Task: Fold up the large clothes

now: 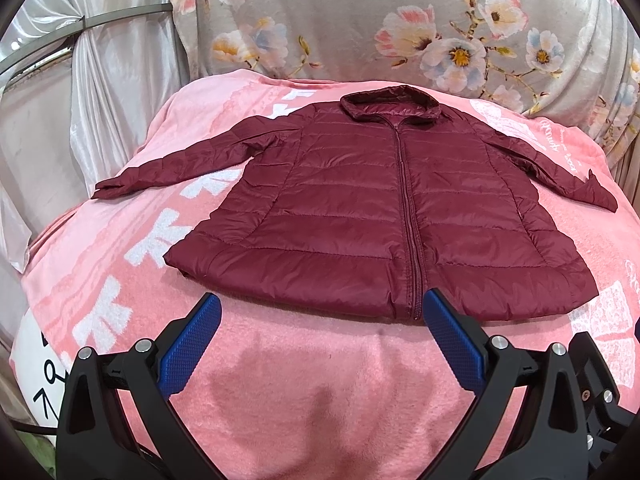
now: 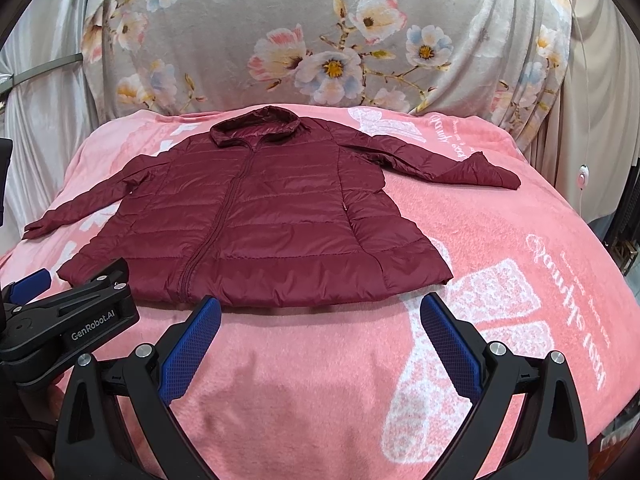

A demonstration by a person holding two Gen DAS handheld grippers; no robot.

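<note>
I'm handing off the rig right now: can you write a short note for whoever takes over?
Left gripper: open, empty, just short of the hem by the zipper.
Right gripper: open, empty, near the hem's right part.
Maroon puffer jacket: flat on the pink blanket, front up, zipped, collar far, both sleeves spread out.
Done: jacket laid out; no fold yet.
Left: fold the sleeves in, then the body.
</note>
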